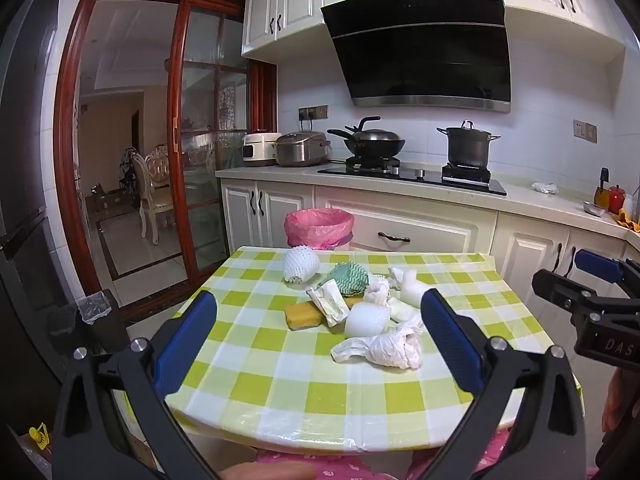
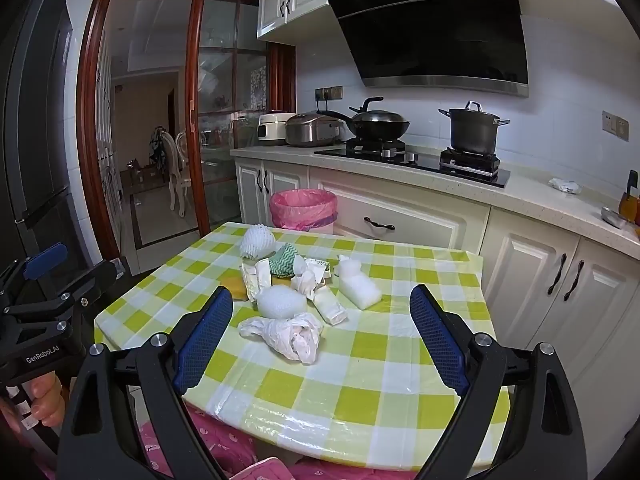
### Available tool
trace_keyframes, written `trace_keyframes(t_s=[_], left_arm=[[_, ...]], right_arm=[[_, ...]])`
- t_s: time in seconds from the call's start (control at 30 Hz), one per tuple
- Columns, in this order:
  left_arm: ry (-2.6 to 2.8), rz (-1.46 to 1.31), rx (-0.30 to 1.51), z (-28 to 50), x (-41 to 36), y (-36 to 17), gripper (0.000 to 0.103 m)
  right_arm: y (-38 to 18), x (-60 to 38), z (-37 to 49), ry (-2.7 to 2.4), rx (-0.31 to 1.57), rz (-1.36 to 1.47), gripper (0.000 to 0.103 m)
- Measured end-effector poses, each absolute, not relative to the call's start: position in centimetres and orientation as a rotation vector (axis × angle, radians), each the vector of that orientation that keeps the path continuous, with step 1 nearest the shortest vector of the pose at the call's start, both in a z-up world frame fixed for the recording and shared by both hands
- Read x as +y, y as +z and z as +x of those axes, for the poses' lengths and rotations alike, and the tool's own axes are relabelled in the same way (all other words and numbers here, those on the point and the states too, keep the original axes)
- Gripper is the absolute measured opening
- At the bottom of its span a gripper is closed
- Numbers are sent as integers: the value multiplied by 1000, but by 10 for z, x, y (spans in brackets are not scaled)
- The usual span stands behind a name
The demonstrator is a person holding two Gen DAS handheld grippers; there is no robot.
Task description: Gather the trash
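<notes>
Standing back from the checked counter (image 1: pixel 280 376), both grippers wait with fingers spread wide, nothing between them: left gripper (image 1: pixel 320 320), right gripper (image 2: pixel 320 320). Trash heaped mid-counter: crumpled plastic bag (image 2: pixel 288 334) nearest, foam net sleeve (image 2: pixel 257 242) farthest, yellow sponge (image 1: pixel 303 314), paper scraps between. All looks light, soft, crushable; probably pinch the bag at its bunched middle. Pink-lined bin (image 1: pixel 320 228) sits just beyond the far edge. Near half of the counter is bare, good approach room.

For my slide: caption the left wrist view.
Open left gripper faces trash pile on checked table; pink-lined bin waits behind.
</notes>
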State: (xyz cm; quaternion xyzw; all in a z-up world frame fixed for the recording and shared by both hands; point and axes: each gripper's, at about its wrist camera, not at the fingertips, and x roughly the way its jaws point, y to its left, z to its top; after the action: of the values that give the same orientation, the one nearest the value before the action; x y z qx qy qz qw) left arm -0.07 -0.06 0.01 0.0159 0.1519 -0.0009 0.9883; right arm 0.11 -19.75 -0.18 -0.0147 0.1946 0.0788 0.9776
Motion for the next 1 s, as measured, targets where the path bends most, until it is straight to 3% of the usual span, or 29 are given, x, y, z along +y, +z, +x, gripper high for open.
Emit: trace_keyframes(t_s=[1.0], left_arm=[[-29, 9, 286, -6, -2, 10, 99]], right_arm=[[-3, -195, -3, 156, 379, -34, 85]])
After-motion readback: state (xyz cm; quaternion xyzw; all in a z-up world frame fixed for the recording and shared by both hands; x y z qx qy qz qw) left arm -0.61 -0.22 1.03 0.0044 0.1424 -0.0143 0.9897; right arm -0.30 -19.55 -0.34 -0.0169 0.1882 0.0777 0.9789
